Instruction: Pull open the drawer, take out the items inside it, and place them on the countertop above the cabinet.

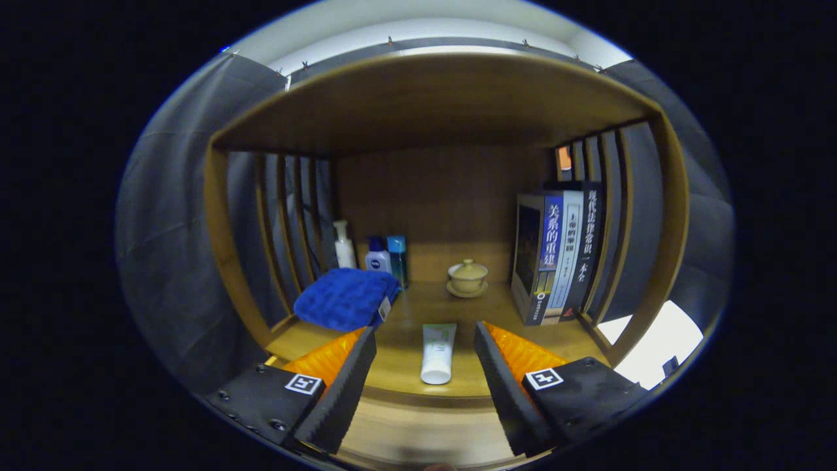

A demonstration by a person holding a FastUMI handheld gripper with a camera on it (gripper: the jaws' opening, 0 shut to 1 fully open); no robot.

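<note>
My gripper (425,340) is open, its two fingers spread wide with nothing between the pads. Just ahead, in the gap between the fingertips, a white squeeze tube (437,353) with a green band lies flat on the wooden countertop (405,314), cap end toward me. A folded blue towel (346,297) rests on the countertop beyond the left finger. The countertop is the floor of an open wooden shelf bay with a wooden roof above. The countertop's front edge (425,398) runs below the tube.
At the back left stand a white pump bottle (342,244), a small blue-capped bottle (377,256) and a teal box (397,258). A lidded ceramic cup on a saucer (467,277) sits mid-back. Upright books (556,252) fill the right side. Slatted side walls close the bay.
</note>
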